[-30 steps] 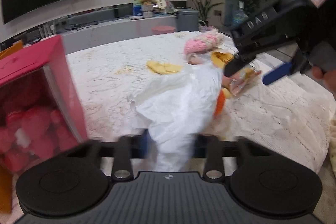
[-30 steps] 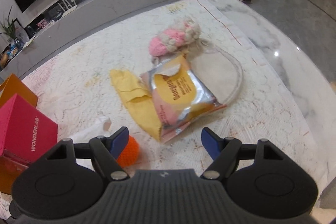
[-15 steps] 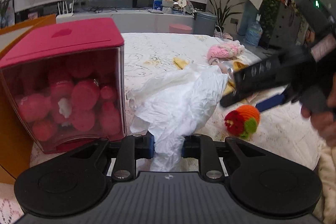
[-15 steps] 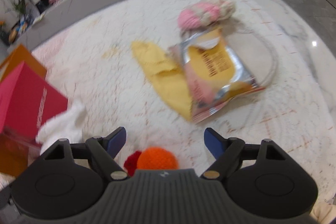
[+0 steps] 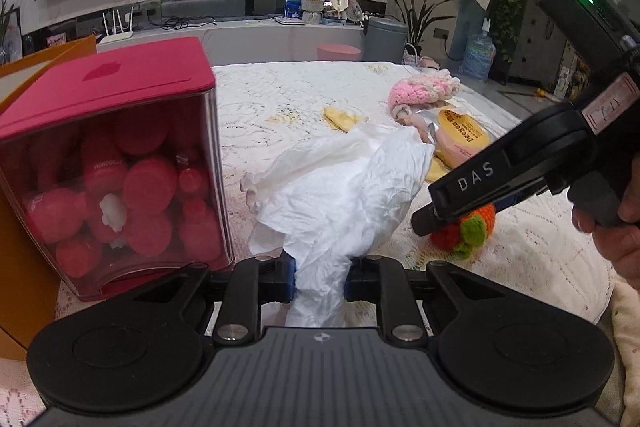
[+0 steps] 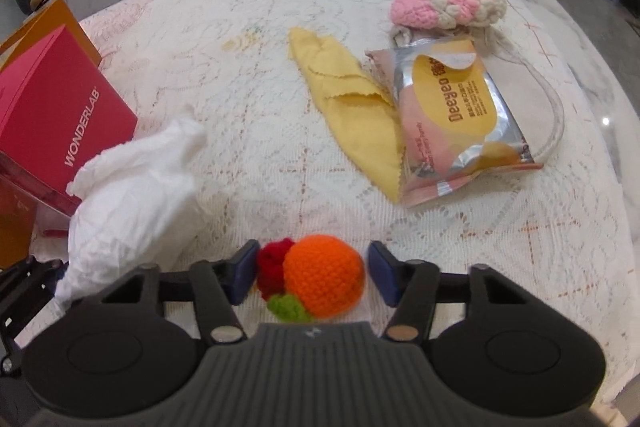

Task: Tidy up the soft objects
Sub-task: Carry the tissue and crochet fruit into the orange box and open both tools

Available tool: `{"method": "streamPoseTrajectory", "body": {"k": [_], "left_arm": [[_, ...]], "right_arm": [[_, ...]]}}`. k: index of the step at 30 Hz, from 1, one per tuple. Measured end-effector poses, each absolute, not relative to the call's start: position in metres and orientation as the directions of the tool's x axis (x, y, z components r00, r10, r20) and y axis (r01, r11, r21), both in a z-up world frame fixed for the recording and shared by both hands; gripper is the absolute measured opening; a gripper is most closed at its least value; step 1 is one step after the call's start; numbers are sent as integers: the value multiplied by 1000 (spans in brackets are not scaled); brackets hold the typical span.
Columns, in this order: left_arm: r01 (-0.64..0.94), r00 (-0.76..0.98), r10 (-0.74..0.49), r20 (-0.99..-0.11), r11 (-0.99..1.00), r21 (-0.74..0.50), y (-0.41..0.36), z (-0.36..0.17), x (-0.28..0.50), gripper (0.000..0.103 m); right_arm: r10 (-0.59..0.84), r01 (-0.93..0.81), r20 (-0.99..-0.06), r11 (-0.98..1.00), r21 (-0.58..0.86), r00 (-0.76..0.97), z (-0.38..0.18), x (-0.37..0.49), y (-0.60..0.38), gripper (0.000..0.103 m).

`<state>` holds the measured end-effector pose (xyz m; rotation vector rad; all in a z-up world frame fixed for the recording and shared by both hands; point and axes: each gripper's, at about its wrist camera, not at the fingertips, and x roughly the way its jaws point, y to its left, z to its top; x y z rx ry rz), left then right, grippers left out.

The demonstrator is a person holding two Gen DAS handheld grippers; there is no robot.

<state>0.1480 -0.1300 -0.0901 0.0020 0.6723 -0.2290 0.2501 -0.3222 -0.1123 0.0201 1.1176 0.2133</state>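
Note:
My left gripper [image 5: 320, 277] is shut on a crumpled white tissue [image 5: 344, 195], held beside the red box; the tissue also shows in the right wrist view [image 6: 132, 187]. My right gripper [image 6: 312, 273] is open, its pads either side of an orange, red and green crochet toy [image 6: 320, 281] on the lace cloth, with small gaps showing. The toy also shows in the left wrist view [image 5: 468, 227], under the right gripper [image 5: 436, 217]. A yellow cloth [image 6: 352, 99], a foil wipes pack [image 6: 452, 111] and a pink-and-cream knitted item [image 6: 444, 7] lie farther back.
A red-lidded clear box [image 5: 116, 171] full of pink bottles stands at the left, marked WONDERLAB [image 6: 60, 107]. An orange carton [image 6: 44, 23] stands behind it. The lace-covered table [image 6: 240, 39] ends in a marble edge at the right.
The right gripper has come down and back so the crochet toy now sits between its open fingers. The left gripper still holds the tissue, shifted slightly right of the red box.

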Motion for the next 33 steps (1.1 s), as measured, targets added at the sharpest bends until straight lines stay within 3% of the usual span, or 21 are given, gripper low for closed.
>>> {"method": "streamPoseTrajectory", "body": {"k": [11, 19, 26, 29, 33], "left_arm": [[271, 725, -236, -646, 961, -48, -151, -66, 148, 20], [396, 721, -293, -628, 918, 27, -155, -24, 151, 20], [415, 717, -389, -578, 905, -94, -105, 24, 167, 20], [370, 772, -349, -531, 926, -71, -76, 45, 180, 20], [320, 793, -316, -520, 944, -85, -36, 56, 201, 20]], "right_arm": [[154, -82, -878, 988, 131, 453, -108, 251, -341, 52], [170, 86, -840, 965, 247, 515, -101, 251, -376, 52], [185, 224, -777, 895, 386, 601, -92, 247, -397, 52], [219, 295, -755, 825, 482, 618, -91, 242, -406, 52], [183, 331, -732, 802, 498, 657, -72, 247, -397, 52]]}}
